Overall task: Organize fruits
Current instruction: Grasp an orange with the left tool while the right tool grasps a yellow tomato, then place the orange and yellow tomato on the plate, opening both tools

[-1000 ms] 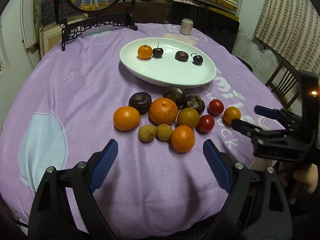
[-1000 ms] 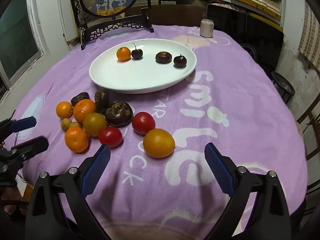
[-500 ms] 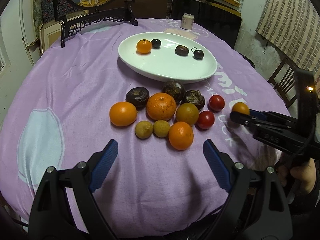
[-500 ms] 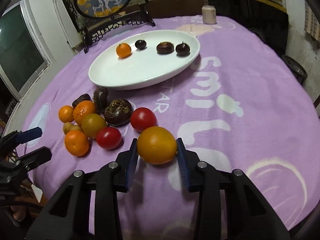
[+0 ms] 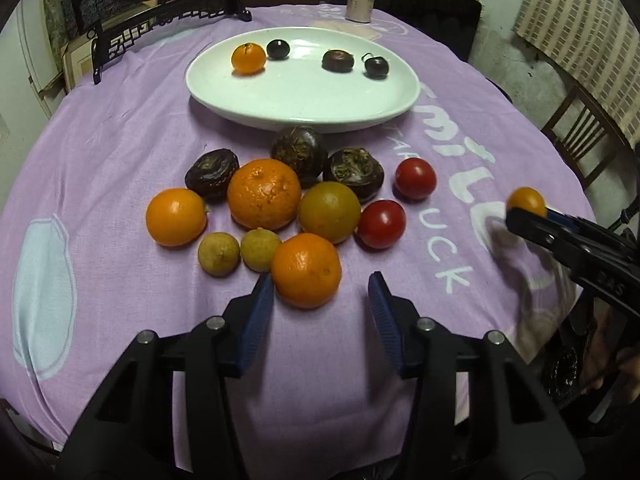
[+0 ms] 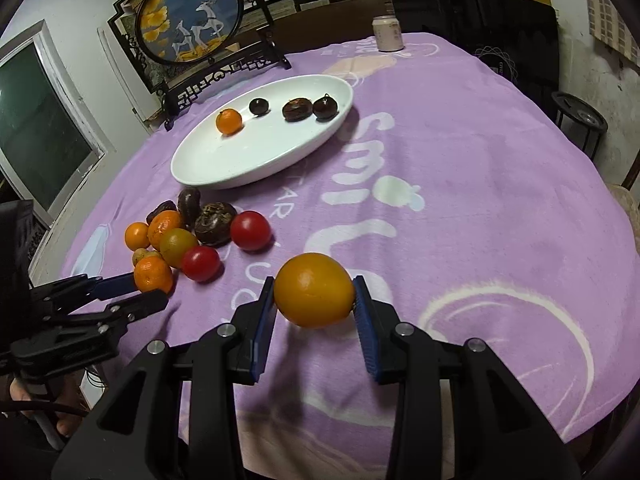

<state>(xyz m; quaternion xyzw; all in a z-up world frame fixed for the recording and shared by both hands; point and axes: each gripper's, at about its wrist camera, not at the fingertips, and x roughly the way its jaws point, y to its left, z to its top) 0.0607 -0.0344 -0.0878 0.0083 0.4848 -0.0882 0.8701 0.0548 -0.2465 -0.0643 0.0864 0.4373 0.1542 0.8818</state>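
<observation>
Right claw (image 6: pixel 314 300): now clamped on yellow-orange fruit (image 6: pixel 314 290), lifted off surface | left claw (image 5: pixel 320 304): narrowed, unclosed around orange (image 5: pixel 306 270) | plate (image 6: pixel 200 168) next.

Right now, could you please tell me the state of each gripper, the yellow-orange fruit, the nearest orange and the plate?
right gripper: shut on yellow-orange fruit
yellow-orange fruit: lifted off the cloth
left gripper: open around nearest orange
nearest orange: resting on the cloth
plate: holding four fruits
</observation>
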